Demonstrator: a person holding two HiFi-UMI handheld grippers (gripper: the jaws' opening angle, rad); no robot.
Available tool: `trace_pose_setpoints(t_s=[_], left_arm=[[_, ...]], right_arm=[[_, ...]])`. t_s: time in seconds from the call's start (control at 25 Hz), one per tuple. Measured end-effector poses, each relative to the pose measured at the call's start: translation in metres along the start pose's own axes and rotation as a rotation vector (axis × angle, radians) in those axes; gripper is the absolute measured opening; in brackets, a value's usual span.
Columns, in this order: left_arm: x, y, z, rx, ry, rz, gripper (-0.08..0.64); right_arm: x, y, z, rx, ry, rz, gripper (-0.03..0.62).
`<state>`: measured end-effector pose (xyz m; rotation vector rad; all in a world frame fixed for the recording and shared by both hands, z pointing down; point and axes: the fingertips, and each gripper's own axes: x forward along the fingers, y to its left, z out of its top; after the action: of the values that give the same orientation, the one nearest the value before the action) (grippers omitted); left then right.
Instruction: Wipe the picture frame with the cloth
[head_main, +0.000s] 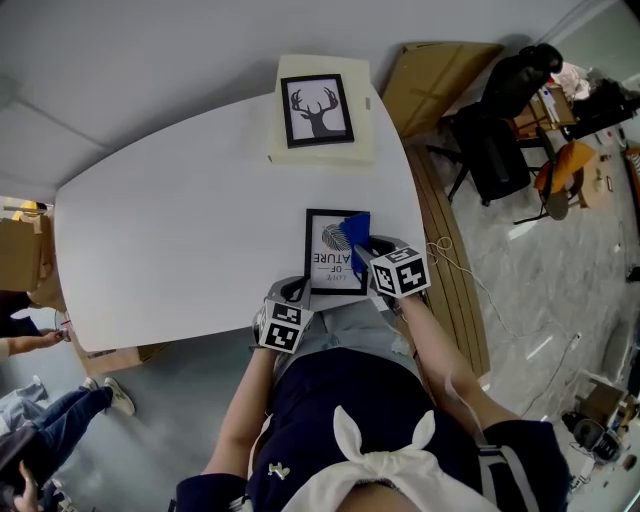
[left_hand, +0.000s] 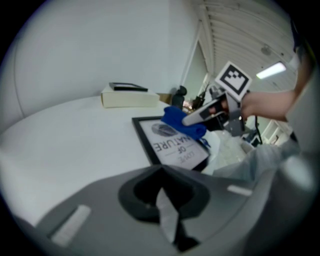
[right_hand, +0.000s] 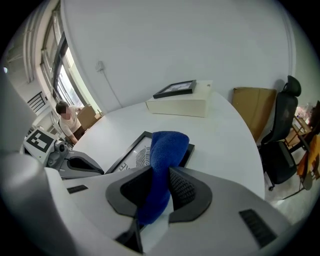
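Observation:
A black picture frame with a fingerprint print lies flat at the near edge of the white table. My right gripper is shut on a blue cloth, which rests on the frame's far right corner. The right gripper view shows the cloth pinched between the jaws, with the frame just beyond it. My left gripper sits at the frame's near left corner, and its jaws are shut with nothing seen between them. From the left gripper view, the frame lies ahead with the cloth on it.
A second frame with a deer print lies on a cream box at the table's far edge. Right of the table are cardboard, a black office chair and a loose cable. People stand at the far left.

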<state>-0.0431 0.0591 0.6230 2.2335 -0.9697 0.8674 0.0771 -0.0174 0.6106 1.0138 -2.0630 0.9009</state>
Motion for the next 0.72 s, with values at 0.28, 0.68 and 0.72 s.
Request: trace_pose_setpoints(t_s=[0.28, 0.68, 0.72], left_arm=[[0.0, 0.0, -0.001, -0.017, 0.003, -0.004, 0.003], [-0.001, 0.002, 0.0, -0.032, -0.01, 0.008, 0.003], [-0.001, 0.002, -0.001, -0.034, -0.011, 0.008, 0.003]], right_arm=[[-0.003, -0.012, -0.005, 0.057, -0.011, -0.006, 0.087], [-0.001, 0.004, -0.011, -0.095, 0.003, -0.034, 0.087], [-0.001, 0.008, -0.012, -0.127, 0.008, -0.038, 0.087]])
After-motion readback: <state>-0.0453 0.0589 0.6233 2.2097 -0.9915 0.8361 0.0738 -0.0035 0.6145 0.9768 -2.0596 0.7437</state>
